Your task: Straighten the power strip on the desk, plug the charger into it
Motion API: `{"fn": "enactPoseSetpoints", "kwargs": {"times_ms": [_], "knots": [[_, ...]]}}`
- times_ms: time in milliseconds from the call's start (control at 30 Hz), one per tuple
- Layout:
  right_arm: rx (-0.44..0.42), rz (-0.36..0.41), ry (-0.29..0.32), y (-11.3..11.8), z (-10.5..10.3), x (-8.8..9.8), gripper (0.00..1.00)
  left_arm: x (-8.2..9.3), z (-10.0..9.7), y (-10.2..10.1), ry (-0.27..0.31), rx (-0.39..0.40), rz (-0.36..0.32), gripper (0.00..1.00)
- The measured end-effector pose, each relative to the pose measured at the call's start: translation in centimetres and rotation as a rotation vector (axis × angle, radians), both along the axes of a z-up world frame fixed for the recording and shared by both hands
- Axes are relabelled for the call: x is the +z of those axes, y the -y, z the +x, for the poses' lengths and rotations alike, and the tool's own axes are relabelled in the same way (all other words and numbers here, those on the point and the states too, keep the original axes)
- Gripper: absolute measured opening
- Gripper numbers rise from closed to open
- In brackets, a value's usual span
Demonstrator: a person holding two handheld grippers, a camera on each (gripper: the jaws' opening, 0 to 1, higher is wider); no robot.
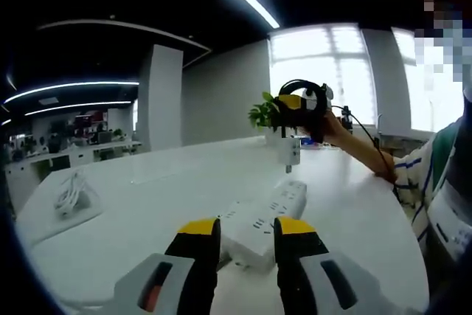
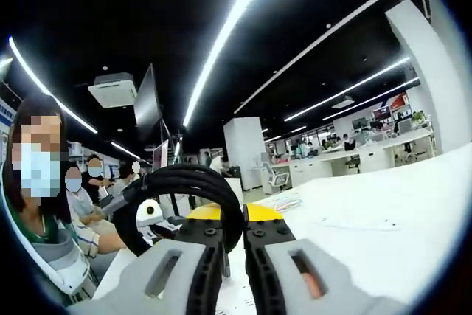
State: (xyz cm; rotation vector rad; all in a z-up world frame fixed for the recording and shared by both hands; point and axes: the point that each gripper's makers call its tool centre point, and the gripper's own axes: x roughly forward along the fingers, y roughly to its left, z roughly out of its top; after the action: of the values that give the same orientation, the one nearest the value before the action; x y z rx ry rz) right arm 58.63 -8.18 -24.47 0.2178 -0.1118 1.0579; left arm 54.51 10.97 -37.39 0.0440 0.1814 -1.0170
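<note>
The power strip lies on the counter just ahead of the left claw; a cable bundle lies far left.

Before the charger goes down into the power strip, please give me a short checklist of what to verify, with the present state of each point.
1. Charger held by right gripper: ok, it hangs below the gripper above the desk.
2. Power strip steadied by left gripper: cannot tell; jaws stand on either side of its near end, contact unclear.
3. Charger lined up over a socket: not ok, it is beyond the strip's far end.
4. Strip straight: cannot tell.
5. Prongs facing down: cannot tell, too small.
</note>
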Motion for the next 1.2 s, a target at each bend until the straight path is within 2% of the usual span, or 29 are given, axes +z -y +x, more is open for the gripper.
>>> {"fn": "enactPoseSetpoints", "kwargs": {"times_ms": [567,833,1200], "knots": [[0.028,-0.041,-0.01,-0.8,-0.8,-1.0,0.07,0.1,-0.1,-0.1,0.0,-0.003,0.002,0.29],[0.046,-0.037,-0.017,-1.2,-1.1,-1.1,0.07,0.2,-0.2,-0.1,-0.001,-0.003,0.003,0.29],[0.039,-0.065,0.007,-1.4,-1.4,-1.1,0.07,0.3,-0.1,-0.1,-0.002,-0.002,0.003,0.29]]}}
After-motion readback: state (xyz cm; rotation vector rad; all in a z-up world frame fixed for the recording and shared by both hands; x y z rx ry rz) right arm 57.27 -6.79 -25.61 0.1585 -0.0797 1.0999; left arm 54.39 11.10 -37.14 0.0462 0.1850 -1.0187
